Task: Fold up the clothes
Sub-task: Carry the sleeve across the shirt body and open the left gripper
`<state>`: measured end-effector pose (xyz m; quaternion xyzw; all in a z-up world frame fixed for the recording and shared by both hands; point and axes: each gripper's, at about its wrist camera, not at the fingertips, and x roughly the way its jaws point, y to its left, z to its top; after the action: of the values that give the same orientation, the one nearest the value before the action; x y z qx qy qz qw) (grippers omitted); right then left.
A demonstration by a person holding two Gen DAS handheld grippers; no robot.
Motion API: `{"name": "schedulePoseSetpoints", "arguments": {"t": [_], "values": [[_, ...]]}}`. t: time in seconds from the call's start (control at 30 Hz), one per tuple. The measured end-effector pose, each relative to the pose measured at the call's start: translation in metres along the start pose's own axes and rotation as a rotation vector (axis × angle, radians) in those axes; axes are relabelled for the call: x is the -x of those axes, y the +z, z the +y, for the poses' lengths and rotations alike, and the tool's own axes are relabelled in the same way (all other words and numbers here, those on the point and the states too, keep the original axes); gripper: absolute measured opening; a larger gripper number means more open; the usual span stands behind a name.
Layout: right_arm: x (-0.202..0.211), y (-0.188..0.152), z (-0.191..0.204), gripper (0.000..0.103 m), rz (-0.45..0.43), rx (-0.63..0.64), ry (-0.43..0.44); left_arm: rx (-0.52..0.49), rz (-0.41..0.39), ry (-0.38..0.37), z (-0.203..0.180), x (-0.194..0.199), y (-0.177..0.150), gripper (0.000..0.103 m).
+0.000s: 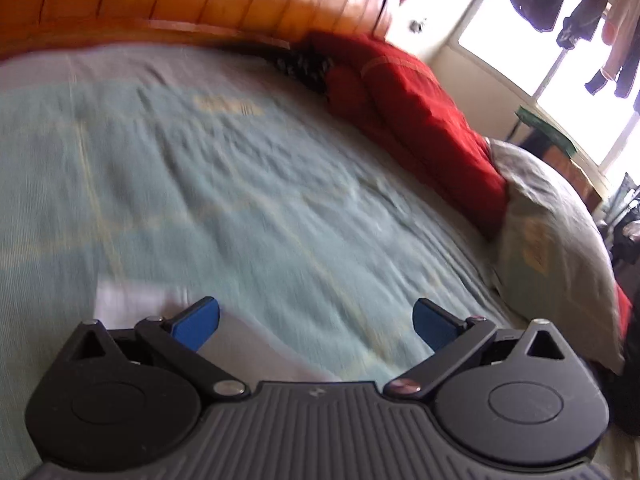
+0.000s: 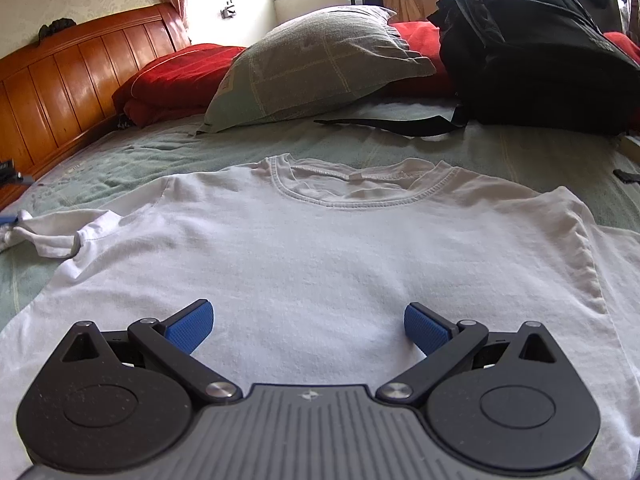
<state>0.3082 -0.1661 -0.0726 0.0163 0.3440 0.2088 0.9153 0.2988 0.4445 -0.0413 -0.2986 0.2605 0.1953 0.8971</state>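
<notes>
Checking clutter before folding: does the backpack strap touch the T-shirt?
Apart. In the right wrist view the strap lies on the green sheet, and a band of bare sheet shows between it and the T-shirt collar.

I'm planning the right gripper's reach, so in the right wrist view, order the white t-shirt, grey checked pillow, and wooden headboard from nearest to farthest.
1. White t-shirt: right under the open right gripper.
2. Grey checked pillow: beyond the collar, centre-left.
3. Wooden headboard: far left, farthest.
</notes>
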Motion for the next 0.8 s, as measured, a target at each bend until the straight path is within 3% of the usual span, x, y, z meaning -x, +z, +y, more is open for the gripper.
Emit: {"name": "schedulePoseSetpoints", "arguments": {"t": [0.13,0.37,0.53,0.63,0.8], "values": [[-0.001,-0.001,0.003,0.103,-0.002,0.02,-0.013,-0.032,-0.018,-0.046,-0.004,0.017,0.004,0.102],[0.003,-0.001,-0.001,0.103,-0.006,0.002,0.008,-0.055,0.071,-0.12,0.008,0.063,-0.046,0.102],[0.0,0.001,0.001,0.103,-0.011,0.011,0.031,0.098,0.133,-0.17,0.048,0.057,-0.066,0.102],[-0.003,0.006,0.001,0.103,-0.008,-0.011,0.036,0.21,0.094,-0.235,0.07,0.049,-0.071,0.102],[0.011,0.016,0.014,0.103,0.008,0.001,0.013,0.231,0.034,-0.243,0.08,0.035,-0.061,0.102]]}}
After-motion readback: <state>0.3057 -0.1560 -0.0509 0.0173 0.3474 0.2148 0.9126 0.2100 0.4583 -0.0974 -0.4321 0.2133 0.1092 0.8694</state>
